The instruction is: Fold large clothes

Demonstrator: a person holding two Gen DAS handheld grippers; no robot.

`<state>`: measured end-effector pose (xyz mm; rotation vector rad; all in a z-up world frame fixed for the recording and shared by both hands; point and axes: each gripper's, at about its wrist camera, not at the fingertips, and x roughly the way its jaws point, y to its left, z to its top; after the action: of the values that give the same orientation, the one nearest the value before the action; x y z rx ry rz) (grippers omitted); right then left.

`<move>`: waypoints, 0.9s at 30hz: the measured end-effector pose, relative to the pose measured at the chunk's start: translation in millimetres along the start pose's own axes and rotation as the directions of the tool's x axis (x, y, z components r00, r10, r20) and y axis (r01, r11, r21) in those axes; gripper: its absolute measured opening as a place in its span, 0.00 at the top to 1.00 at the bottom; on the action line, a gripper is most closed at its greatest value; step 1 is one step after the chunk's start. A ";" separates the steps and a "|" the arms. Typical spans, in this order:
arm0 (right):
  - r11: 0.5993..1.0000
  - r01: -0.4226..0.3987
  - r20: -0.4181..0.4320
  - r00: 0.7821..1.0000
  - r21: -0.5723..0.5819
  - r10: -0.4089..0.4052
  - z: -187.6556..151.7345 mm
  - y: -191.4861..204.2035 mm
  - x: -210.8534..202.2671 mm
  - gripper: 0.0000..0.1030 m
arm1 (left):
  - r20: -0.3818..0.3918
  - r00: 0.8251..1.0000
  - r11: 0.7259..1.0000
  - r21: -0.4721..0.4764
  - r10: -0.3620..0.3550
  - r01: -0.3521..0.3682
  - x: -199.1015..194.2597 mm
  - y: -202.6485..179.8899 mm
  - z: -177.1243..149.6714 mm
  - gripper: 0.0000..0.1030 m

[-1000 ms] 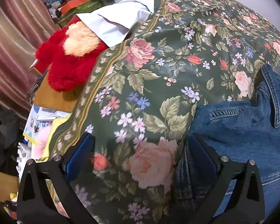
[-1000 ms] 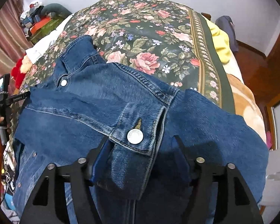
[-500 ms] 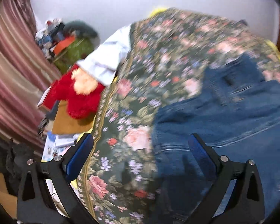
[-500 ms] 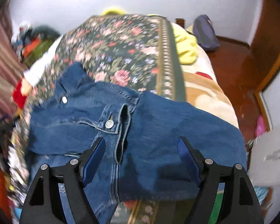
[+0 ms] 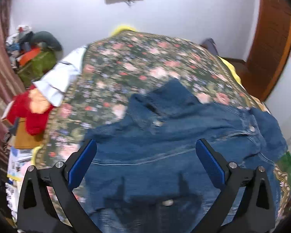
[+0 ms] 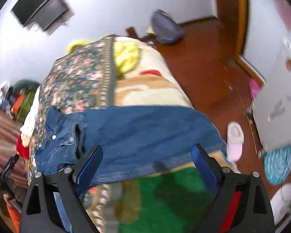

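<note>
A blue denim jacket [image 5: 184,145] lies folded across the near end of a bed with a dark floral cover [image 5: 135,68]. My left gripper [image 5: 147,155] hangs above the jacket, open, with nothing between its blue pads. In the right wrist view the same jacket [image 6: 137,132] stretches across the bed, its cuff and button at the left. My right gripper [image 6: 147,159] is above the jacket's near edge, its jaws opening, wide apart and holding nothing. Both views are blurred by motion.
A red plush toy [image 5: 29,112] and a white cloth [image 5: 62,77] lie at the bed's left side, near a clutter pile [image 5: 33,54]. A yellow cloth [image 6: 126,56], a wooden floor [image 6: 203,77], slippers [image 6: 235,139] and a white cabinet [image 6: 277,104] are to the right.
Both grippers have pulled back and risen from the bed. The right gripper let go of the jacket cuff and spread its jaws wider. Far more of the room shows now.
</note>
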<state>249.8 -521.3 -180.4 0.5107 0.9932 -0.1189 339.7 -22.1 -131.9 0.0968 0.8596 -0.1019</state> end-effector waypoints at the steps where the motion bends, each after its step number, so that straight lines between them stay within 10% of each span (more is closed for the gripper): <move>1: 0.999 0.004 -0.020 1.000 0.033 -0.004 -3.3 -13.6 5.3 0.11 | -0.019 1.000 1.000 0.009 -0.019 0.020 8.8 -10.3 -1.2 0.00; 15: 0.920 -0.053 -0.185 0.974 0.388 0.134 -18.2 -102.6 105.9 0.12 | -0.253 0.949 0.980 0.010 -0.189 0.198 127.1 -113.8 -15.0 0.00; 27: 0.981 -0.001 -0.088 0.996 0.193 0.018 17.8 -57.0 117.0 0.79 | -0.225 0.957 0.983 -0.048 -0.181 0.175 115.2 -99.2 -25.0 0.02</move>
<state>309.4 -564.0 -289.3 0.7034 1.0720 -0.1864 382.8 -123.0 -239.9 0.0044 1.0989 -0.2519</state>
